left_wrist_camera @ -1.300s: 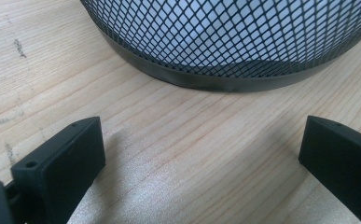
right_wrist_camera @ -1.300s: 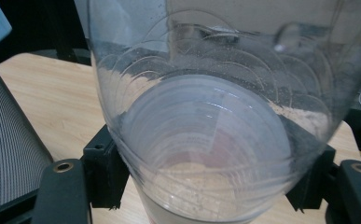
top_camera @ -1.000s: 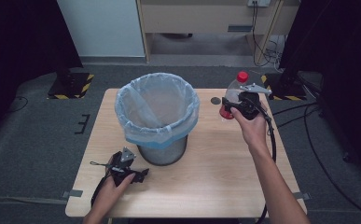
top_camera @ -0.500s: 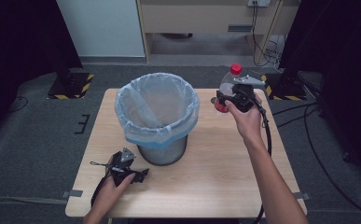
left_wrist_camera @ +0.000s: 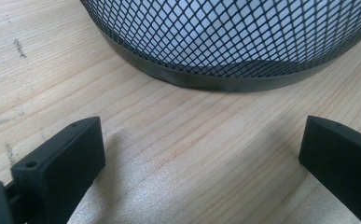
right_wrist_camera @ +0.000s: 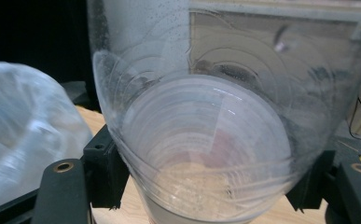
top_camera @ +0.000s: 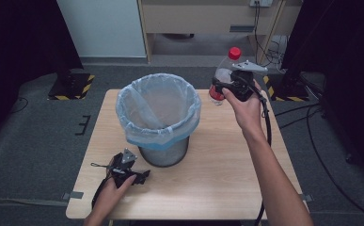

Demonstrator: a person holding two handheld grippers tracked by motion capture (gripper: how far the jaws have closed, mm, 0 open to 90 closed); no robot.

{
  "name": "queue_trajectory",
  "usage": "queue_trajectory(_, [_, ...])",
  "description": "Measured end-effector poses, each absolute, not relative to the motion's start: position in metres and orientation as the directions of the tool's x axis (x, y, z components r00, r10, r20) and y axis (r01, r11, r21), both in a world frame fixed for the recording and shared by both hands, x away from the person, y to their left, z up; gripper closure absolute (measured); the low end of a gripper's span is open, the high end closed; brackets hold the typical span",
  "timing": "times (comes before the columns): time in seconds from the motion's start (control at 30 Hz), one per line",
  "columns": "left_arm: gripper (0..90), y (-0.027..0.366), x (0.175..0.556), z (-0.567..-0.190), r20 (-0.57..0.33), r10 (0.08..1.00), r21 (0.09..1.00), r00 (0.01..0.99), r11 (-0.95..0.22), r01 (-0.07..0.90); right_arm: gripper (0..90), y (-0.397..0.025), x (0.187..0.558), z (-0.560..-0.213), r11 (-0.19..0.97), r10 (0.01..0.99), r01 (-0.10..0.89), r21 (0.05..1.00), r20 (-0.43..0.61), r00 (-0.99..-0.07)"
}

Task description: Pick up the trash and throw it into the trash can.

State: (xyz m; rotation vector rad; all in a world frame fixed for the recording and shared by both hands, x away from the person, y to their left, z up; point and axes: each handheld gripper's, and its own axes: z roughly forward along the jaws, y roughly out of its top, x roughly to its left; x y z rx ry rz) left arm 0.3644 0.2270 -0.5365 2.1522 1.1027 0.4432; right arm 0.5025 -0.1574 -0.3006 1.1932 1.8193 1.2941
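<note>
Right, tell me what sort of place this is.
Probably a lab or workshop set up for recording. A small wooden table stands on grey carpet, with yellow-and-black striped stand bases on the floor, loose cables trailing beside it, and black curtains along both sides.

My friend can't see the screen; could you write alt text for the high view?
A person's right-hand tongs hold a clear plastic bottle with a red cap beside a black mesh bin lined with a blue bag; the left tongs rest on the wooden table.
</note>
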Motion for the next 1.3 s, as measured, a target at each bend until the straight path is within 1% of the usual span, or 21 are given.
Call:
queue_trajectory(0.23, [0.0, 0.227, 0.364, -0.536, -0.002, 0.811, 0.695, 0.585, -0.419, 0.584, 28.8, -0.146, 0.496, -0.282, 0.139, 0.901, 0.289, 0.947, 0.001, -0.434])
queue_trajectory(0.4, [0.0, 0.227, 0.364, -0.536, -0.002, 0.811, 0.695, 0.585, -0.419, 0.584, 28.8, -0.144, 0.492, -0.273, 0.139, 0.897, 0.271, 0.953, -0.006, -0.441])
queue_trajectory(0.53, [0.0, 0.227, 0.364, -0.536, -0.002, 0.811, 0.695, 0.585, -0.419, 0.583, 28.8, -0.142, 0.483, -0.256, 0.125, 0.888, 0.235, 0.964, -0.003, -0.459])
queue_trajectory(0.73, [0.0, 0.227, 0.364, -0.536, -0.002, 0.811, 0.695, 0.585, -0.419, 0.584, 28.8, -0.14, 0.473, -0.24, 0.123, 0.879, 0.203, 0.972, -0.012, -0.476])
queue_trajectory(1.03, [0.0, 0.227, 0.364, -0.536, -0.002, 0.811, 0.696, 0.585, -0.419, 0.583, 28.8, -0.126, 0.468, -0.226, 0.089, 0.855, 0.167, 0.982, 0.011, -0.519])
queue_trajectory(1.3, [0.0, 0.227, 0.364, -0.536, -0.003, 0.811, 0.696, 0.585, -0.419, 0.583, 28.7, -0.107, 0.465, -0.222, 0.083, 0.833, 0.156, 0.984, 0.018, -0.553])
